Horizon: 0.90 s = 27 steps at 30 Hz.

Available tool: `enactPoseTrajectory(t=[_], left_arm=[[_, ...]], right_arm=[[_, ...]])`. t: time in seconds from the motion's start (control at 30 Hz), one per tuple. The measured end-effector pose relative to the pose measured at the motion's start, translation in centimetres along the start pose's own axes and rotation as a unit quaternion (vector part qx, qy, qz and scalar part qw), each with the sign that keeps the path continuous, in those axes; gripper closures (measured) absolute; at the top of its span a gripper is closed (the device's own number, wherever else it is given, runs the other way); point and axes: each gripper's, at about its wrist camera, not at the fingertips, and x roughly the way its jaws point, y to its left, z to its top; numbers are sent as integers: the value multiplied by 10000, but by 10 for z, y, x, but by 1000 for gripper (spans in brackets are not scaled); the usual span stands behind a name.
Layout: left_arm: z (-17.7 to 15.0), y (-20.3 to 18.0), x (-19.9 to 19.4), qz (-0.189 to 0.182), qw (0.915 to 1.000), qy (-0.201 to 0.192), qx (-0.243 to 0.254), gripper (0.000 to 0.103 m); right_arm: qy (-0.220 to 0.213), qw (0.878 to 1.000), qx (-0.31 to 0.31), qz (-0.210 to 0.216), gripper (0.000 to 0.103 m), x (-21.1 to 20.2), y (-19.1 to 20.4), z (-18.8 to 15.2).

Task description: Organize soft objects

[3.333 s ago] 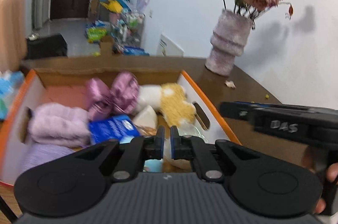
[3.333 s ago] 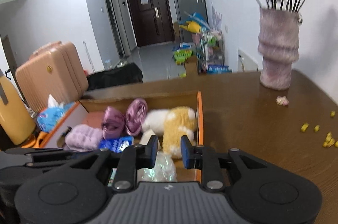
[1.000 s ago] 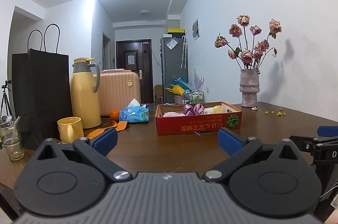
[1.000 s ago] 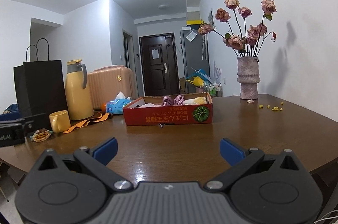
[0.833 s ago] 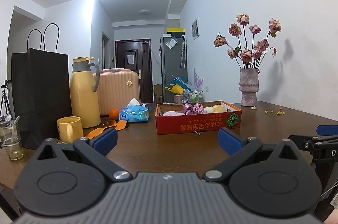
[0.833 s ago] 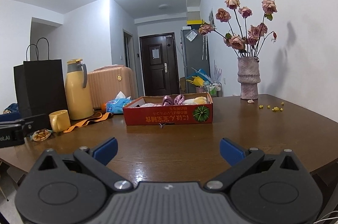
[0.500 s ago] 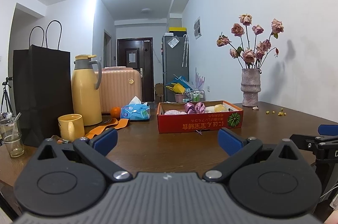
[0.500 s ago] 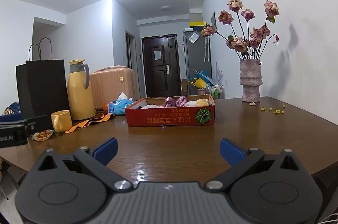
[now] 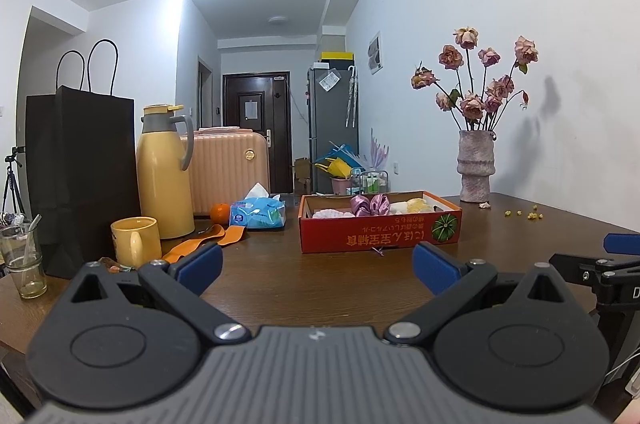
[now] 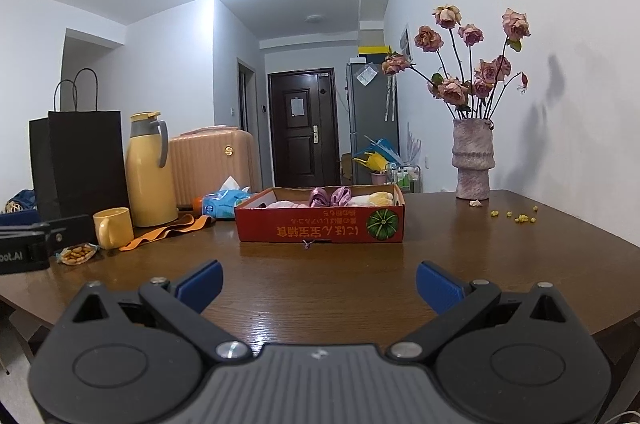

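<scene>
A red cardboard box stands on the brown table. It holds soft things: purple satin scrunchies, a pale pink towel and a white-and-yellow plush. My left gripper is open and empty, well back from the box near the table's front edge. My right gripper is open and empty, also well back. Each gripper shows at the edge of the other's view.
A vase of dried roses stands at the back right, yellow crumbs near it. At the left are a yellow thermos, yellow mug, black paper bag, glass, tissue pack, orange strap and snack packet.
Since 3.3 s ago both grippers have pulled back from over the box and opened. Over the last second the views have barely shifted.
</scene>
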Motion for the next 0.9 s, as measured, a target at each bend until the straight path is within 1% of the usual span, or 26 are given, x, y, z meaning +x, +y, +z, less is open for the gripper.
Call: enactPoseTrajectory(t=[0.4, 0.9], left_arm=[[0, 1, 0, 4, 10000, 6, -4, 0], [-1, 0, 3, 62, 10000, 36, -56, 0]], right_arm=[[-127, 9999, -35, 68, 0, -4, 2, 0], [-60, 10000, -14, 65, 0, -2, 2, 0]])
